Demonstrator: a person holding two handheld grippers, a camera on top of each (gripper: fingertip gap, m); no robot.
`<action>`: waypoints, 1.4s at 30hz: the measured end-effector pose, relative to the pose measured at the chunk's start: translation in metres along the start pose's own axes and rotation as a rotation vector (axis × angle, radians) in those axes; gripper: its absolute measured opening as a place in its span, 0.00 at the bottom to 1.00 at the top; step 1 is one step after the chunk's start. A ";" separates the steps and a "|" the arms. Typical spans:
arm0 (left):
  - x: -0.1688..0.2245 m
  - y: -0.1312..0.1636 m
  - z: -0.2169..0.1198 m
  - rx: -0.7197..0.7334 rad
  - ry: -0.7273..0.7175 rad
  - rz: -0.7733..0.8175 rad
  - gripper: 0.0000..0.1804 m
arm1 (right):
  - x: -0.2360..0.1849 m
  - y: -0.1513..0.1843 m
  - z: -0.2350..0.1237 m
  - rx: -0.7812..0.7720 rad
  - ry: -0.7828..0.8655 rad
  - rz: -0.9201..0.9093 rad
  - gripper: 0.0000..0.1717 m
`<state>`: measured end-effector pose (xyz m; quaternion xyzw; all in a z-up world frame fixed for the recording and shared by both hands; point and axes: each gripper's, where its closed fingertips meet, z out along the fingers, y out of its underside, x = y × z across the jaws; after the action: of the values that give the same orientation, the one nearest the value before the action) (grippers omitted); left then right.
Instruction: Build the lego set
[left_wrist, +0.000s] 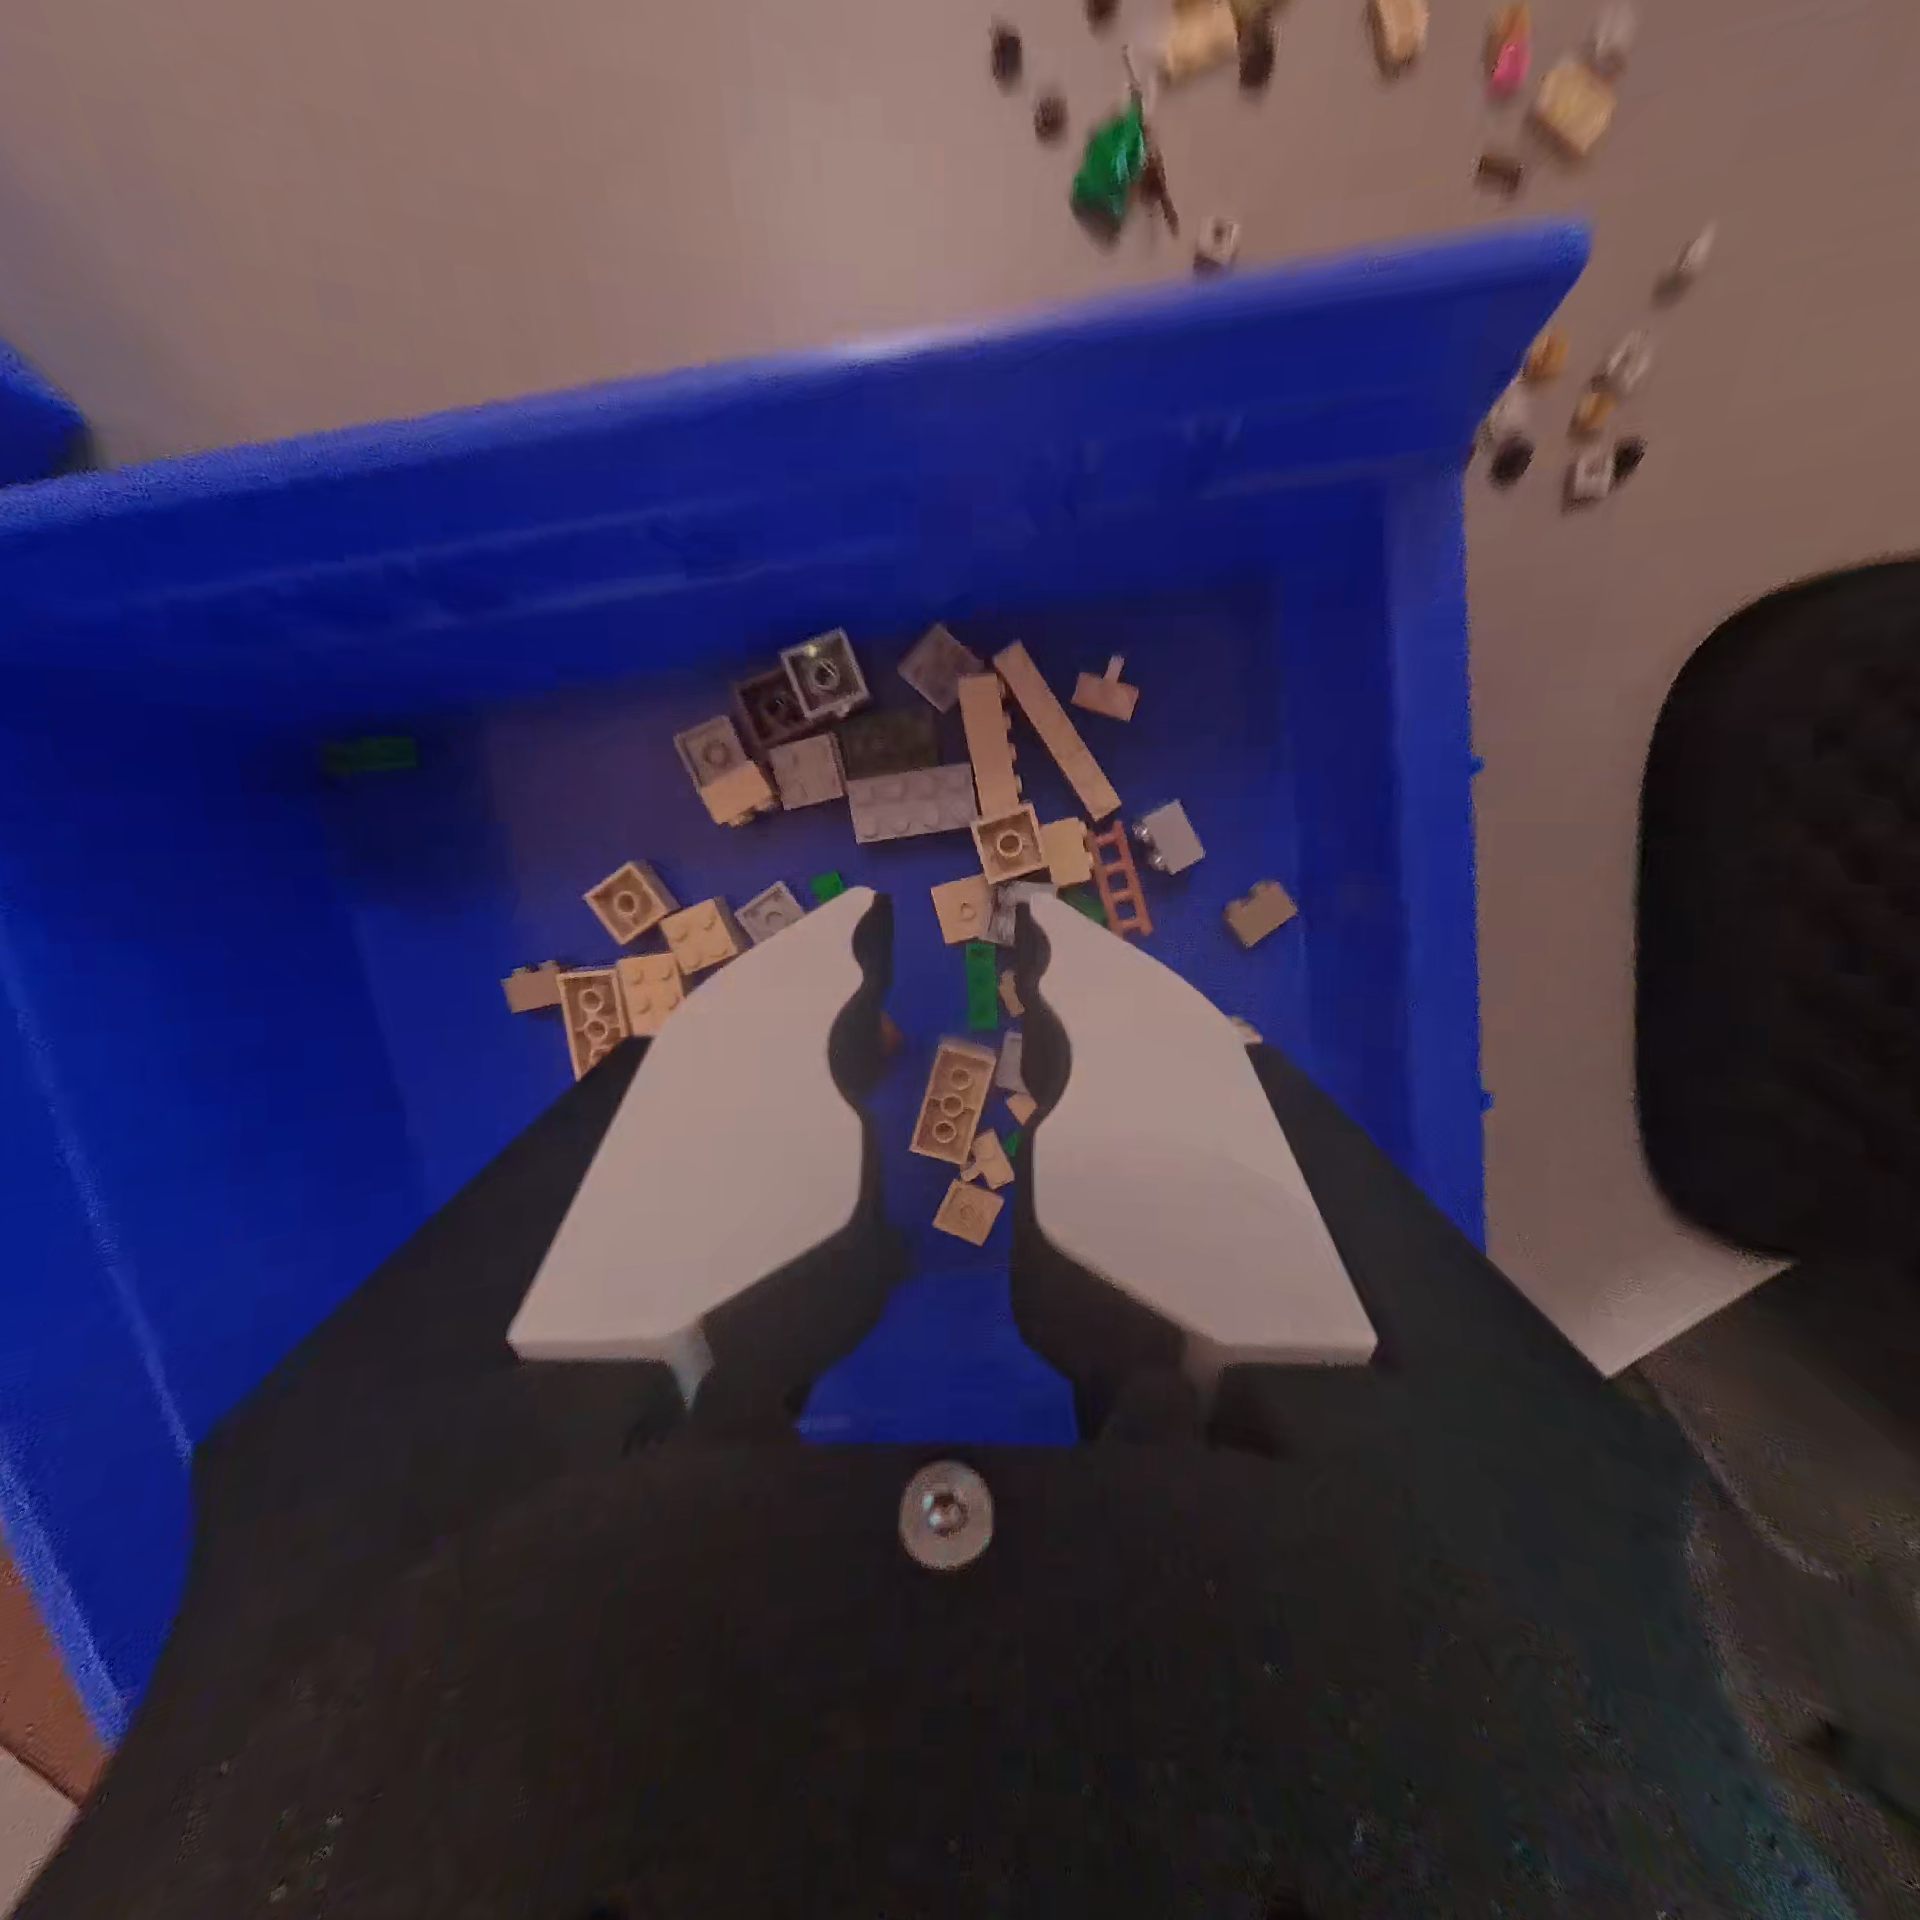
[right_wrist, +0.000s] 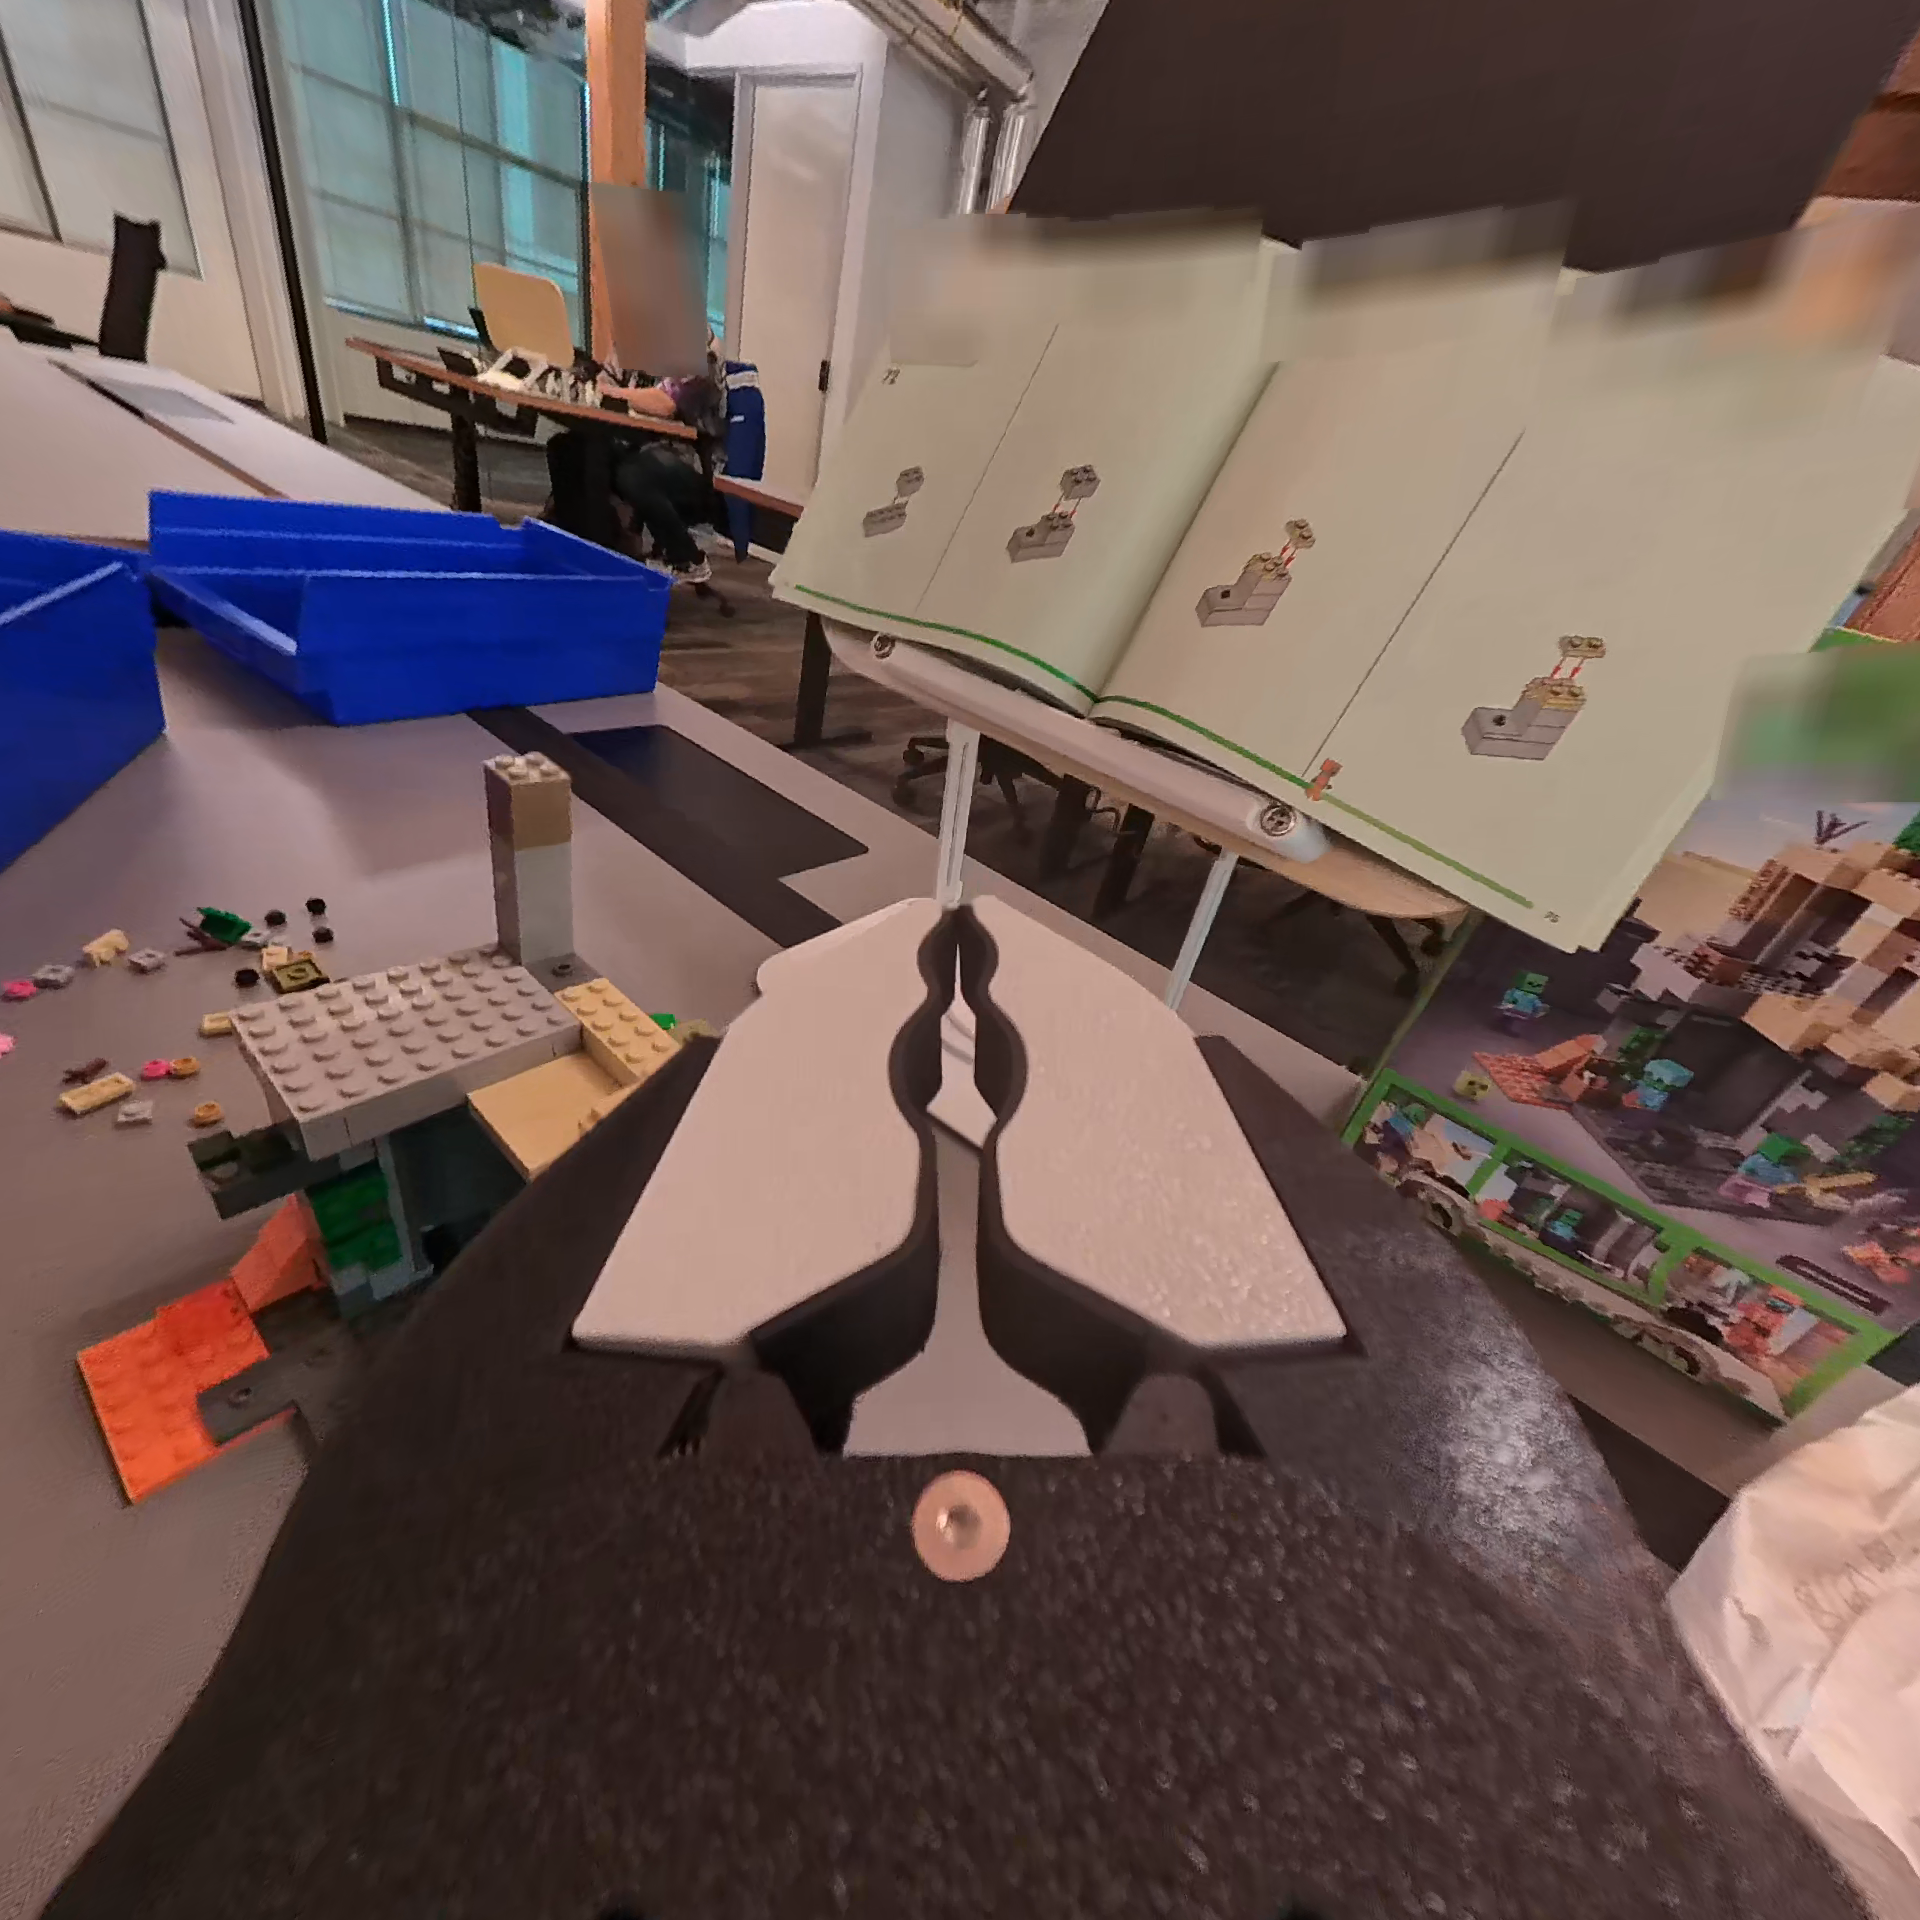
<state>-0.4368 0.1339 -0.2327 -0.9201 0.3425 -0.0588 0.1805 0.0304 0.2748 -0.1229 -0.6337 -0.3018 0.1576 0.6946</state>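
Left gripper (left_wrist: 956, 914) hangs over the blue bin (left_wrist: 727, 436), fingers (left_wrist: 727, 1091) released with a clear gap, nothing between the pads. Bin floor shows through the gap. Below the tips lies a loose heap of toy bricks (left_wrist: 914, 790), mostly tan and grey; a tan two-stud plate (left_wrist: 951, 1101) and a small green plate (left_wrist: 980, 985) lie in line with the gap, and a brown ladder piece (left_wrist: 1122, 878) lies just right of the right fingertip. Left wrist view is motion-blurred. More small pieces (left_wrist: 1558, 416) are scattered on the bench (left_wrist: 520, 208) beyond the bin's far right corner.

Right gripper (right_wrist: 956, 909) is held above the bench, fingers (right_wrist: 810, 1122) clenched, tips meeting, nothing held. Near left of it: a partly built brick model (right_wrist: 405, 1049) with a grey studded plate on top, a grey-and-tan column (right_wrist: 535, 862) at its far corner, and an orange base (right_wrist: 166, 1371). Scattered small parts (right_wrist: 135, 1039) lie left of the model. Two blue bins (right_wrist: 416, 613) sit far left. Ahead and right: an open instruction booklet (right_wrist: 1299, 540) on a white stand (right_wrist: 1278, 821), with the set's box (right_wrist: 1662, 1122) under it to the right. A white bag (right_wrist: 1818, 1662) sits at near right.
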 end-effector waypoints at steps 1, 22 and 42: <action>0.001 0.003 0.008 -0.037 0.022 0.017 0.13 | -0.001 0.002 0.000 -0.007 -0.003 -0.010 0.00; -0.007 0.005 0.070 -0.160 0.119 -0.067 0.18 | -0.005 0.025 0.002 -0.075 -0.030 -0.032 0.00; 0.071 -0.094 -0.019 0.082 0.062 0.225 0.17 | 0.001 0.010 -0.022 -0.056 -0.026 -0.081 0.00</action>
<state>-0.3305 0.1481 -0.1814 -0.8655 0.4464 -0.0804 0.2128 0.0461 0.2599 -0.1327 -0.6379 -0.3406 0.1292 0.6786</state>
